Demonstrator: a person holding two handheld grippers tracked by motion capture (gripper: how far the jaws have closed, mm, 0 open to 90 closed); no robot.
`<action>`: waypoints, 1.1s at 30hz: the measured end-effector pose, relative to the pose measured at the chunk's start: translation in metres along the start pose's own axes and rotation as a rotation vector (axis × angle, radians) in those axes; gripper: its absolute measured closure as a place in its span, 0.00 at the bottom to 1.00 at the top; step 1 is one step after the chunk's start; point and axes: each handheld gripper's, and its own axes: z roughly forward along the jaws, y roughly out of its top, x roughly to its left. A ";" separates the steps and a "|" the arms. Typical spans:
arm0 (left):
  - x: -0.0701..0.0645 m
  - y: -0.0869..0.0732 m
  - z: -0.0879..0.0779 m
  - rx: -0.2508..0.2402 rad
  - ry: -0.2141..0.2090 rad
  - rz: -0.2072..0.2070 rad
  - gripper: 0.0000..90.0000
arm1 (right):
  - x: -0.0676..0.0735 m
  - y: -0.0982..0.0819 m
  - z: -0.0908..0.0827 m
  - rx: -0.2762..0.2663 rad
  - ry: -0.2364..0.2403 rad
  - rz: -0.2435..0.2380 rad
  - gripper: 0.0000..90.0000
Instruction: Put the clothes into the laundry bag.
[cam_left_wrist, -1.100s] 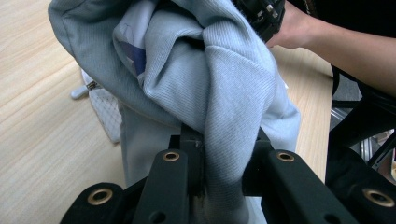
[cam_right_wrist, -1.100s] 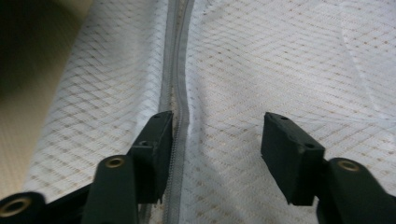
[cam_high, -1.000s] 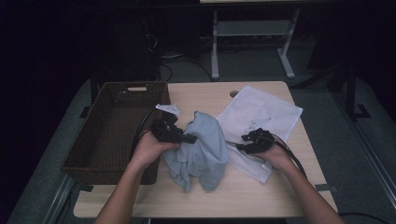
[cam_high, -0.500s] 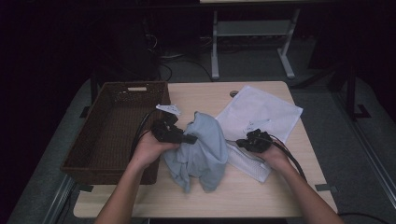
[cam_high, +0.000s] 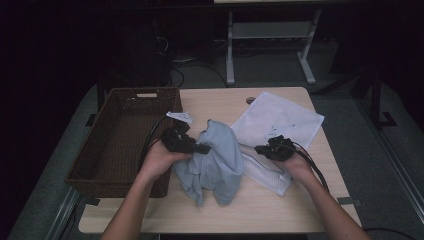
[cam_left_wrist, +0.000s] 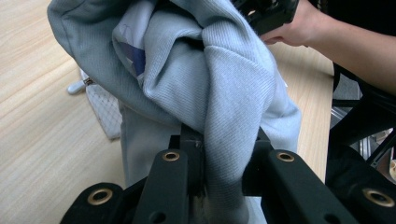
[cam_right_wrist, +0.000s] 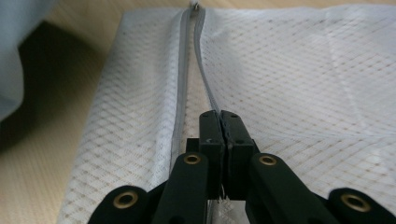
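The left tongs (cam_high: 192, 146) are clamped on a fold of the light blue garment (cam_high: 215, 160), which hangs bunched from them and trails down onto the tabletop (cam_high: 215, 102). In the left gripper view the ribbed cloth (cam_left_wrist: 224, 93) is pinched tight between the jaws. The right tongs (cam_high: 263, 150) have just been closing and now pinch one edge of the white mesh bag (cam_high: 280, 117) beside its zipper (cam_right_wrist: 184, 70); in the right gripper view the jaws stand together on the mesh (cam_right_wrist: 299, 84), with the zipper parted ahead of them.

This looks like the step of opening the bag to take the garment. The next move probably calls for lifting the pinched edge so the mouth gapes, then carrying the garment, just to the left of the right tongs, across and feeding it in. A brown basket (cam_high: 125, 135) sits beyond the left tongs.
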 end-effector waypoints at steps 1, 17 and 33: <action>0.000 0.000 0.000 0.001 0.000 0.000 0.84 | 0.000 0.001 -0.002 -0.007 0.000 0.006 0.97; -0.001 0.000 0.000 0.005 0.000 0.005 0.84 | -0.008 0.025 -0.038 -0.122 -0.032 0.051 0.97; -0.002 0.001 -0.002 0.005 -0.004 0.009 0.84 | -0.009 0.061 -0.068 -0.244 -0.047 0.054 0.97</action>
